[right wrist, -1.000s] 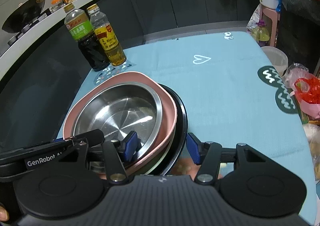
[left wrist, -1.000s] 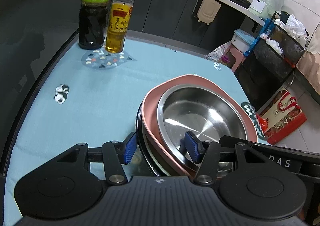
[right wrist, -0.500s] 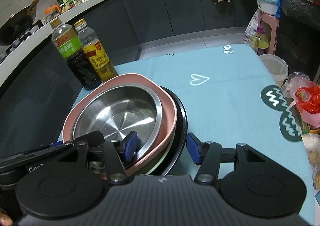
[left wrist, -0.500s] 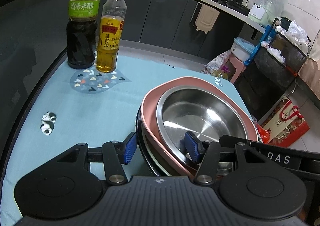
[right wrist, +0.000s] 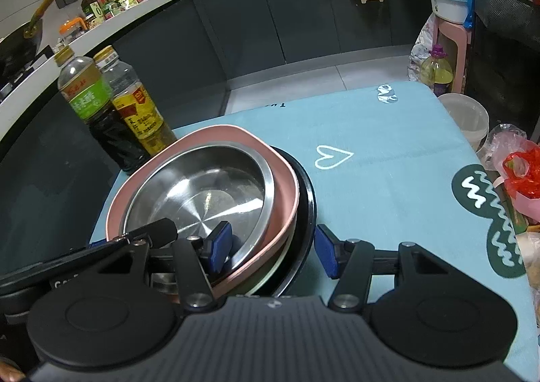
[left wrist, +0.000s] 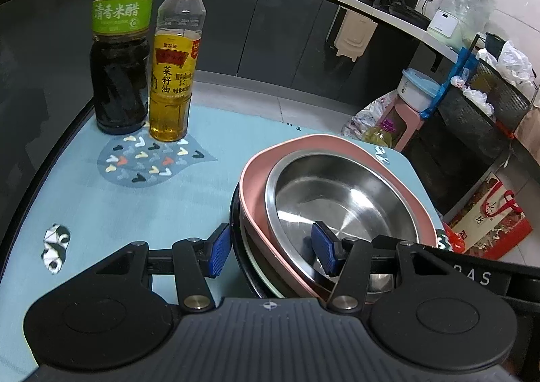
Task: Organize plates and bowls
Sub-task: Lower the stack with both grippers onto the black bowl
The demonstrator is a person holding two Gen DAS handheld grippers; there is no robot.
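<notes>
Beyond the stacked dishes [left wrist: 337,199], vinegar bottle [left wrist: 119,54] and oil bottle [left wrist: 173,71] stand touching.

steel bowl [left wrist: 341,199]: silver | dish [left wrist: 256,186]: pink | plate [right wrist: 308,199]: black | tablecloth [right wrist: 388,179]: light blue, white heart

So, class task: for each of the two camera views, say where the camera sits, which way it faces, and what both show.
Left wrist view: sits on the left claw, facing forward and down over the dish stack's left rim; its own blue pads straddle that rim.
Right wrist view: sits on the right claw, facing down over the stack's right rim; the left tool shows at lower left.
Shared: steel bowl in pink bowl, two bottles, blue tablecloth.
</notes>
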